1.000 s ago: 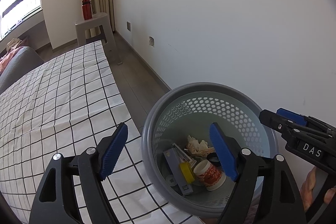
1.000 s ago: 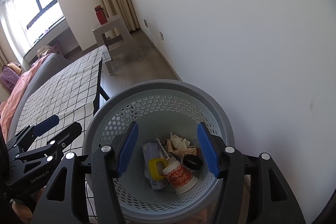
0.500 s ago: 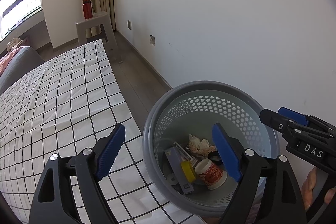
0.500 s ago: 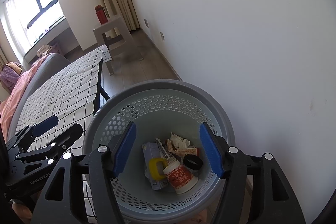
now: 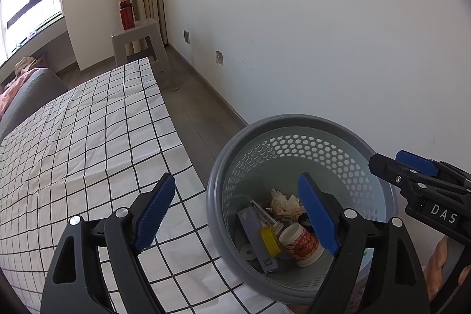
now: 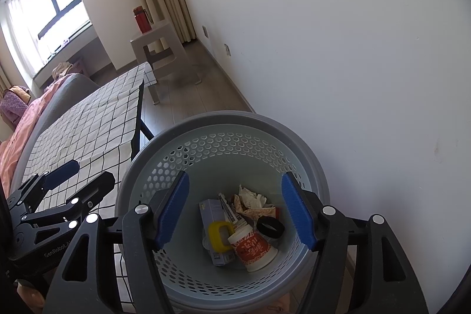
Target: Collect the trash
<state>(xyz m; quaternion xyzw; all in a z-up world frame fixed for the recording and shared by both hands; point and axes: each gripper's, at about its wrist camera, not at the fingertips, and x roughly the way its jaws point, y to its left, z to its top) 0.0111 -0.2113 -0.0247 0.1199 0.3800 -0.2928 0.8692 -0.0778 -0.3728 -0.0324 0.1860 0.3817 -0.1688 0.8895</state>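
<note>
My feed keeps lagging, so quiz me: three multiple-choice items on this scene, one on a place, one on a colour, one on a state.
1. Where is the red-printed cup?
A. on the checked tablecloth
B. inside the grey basket
C. on the stool

2. What colour is the bottle on the stool?
A. red
B. green
C. white

3. What is between the right gripper fingers?
A. the cup
B. crumpled paper
C. nothing

Answers:
1 B, it lies on its side at the basket's bottom among other trash.
2 A, its body is plainly red.
3 C, the fingers are opening above the basket, touching nothing.
</note>
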